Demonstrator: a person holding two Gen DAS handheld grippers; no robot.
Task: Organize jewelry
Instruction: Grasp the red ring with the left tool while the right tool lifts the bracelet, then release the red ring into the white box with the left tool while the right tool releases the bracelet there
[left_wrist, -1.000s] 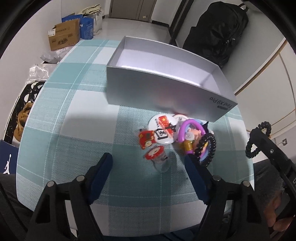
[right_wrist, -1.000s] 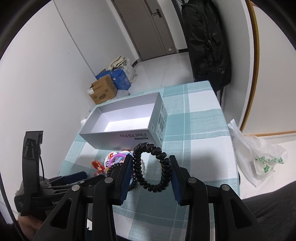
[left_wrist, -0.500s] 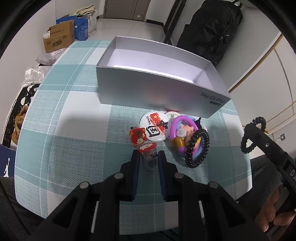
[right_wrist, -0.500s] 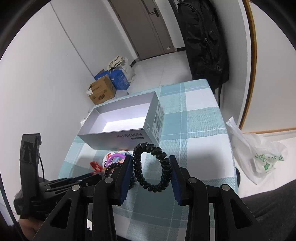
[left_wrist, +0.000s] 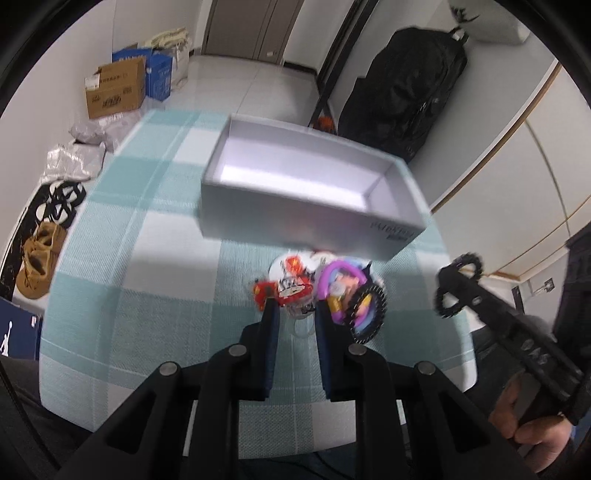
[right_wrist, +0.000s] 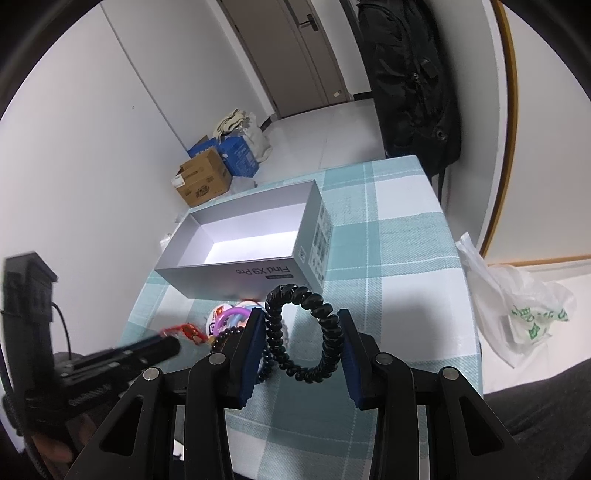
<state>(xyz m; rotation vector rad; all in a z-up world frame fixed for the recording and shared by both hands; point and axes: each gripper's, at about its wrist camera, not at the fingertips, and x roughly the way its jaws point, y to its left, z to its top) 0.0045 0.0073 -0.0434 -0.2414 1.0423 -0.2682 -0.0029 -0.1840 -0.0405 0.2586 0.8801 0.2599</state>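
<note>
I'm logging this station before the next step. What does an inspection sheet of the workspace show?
Surface: teal checked tablecloth.
Job's things: open grey box, nothing seen inside; pile of trinkets in front of it.
Clutter: nothing seen besides the pile.
Grippers: left gripper jaws closed on a red-topped trinket; right gripper holds a black coil hair tie.
Cables: thin black lead at the left gripper.
Surroundings: black backpack, cardboard box, plastic bag.
</note>
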